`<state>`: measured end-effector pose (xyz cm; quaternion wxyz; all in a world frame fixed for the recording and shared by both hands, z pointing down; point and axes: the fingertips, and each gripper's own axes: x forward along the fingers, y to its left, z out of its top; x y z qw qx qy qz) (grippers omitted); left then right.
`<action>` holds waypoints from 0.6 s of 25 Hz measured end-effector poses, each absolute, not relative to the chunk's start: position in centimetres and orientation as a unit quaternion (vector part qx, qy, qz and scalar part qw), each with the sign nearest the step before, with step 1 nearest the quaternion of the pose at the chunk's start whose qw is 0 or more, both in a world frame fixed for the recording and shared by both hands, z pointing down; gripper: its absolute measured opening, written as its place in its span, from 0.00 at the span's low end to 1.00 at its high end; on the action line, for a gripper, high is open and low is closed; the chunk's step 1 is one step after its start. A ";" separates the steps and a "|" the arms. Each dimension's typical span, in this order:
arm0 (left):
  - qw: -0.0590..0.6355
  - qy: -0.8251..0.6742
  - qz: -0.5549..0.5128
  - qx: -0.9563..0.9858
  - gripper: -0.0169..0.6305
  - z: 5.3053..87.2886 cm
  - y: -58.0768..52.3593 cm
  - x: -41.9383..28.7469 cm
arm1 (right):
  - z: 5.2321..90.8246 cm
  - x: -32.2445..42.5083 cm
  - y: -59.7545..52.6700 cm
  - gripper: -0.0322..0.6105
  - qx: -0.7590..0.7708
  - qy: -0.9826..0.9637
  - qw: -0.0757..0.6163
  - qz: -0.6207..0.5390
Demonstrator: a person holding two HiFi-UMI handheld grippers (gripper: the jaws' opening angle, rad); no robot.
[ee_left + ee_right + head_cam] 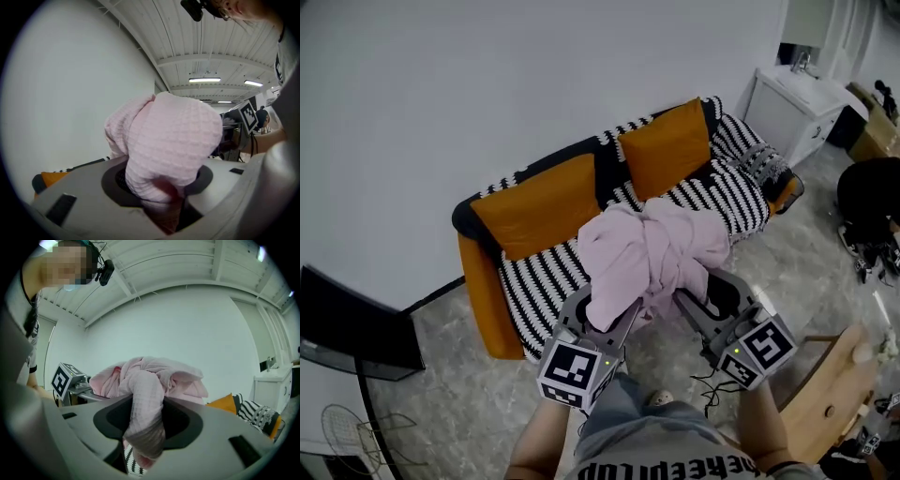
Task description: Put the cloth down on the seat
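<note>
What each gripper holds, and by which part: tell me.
Both hold the pink cloth: left gripper clamps a bunched fold at its left side, right gripper one at its right.

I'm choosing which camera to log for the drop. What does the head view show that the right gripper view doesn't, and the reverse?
Only the head view: the whole striped sofa and the grey floor around it. Only the right gripper view: the ribbed ceiling, and the fold of pink cloth pinched between the right tool's own jaws. Both: the bunched cloth, the left tool, an orange cushion and the white cabinet.
</note>
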<state>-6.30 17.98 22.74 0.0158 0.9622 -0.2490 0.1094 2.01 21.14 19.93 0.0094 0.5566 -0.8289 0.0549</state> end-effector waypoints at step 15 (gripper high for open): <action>0.004 -0.225 0.113 0.968 0.38 21.8 8.3 -8.8 | 19.1 -0.6 12.0 0.37 0.582 -0.812 0.000 0.051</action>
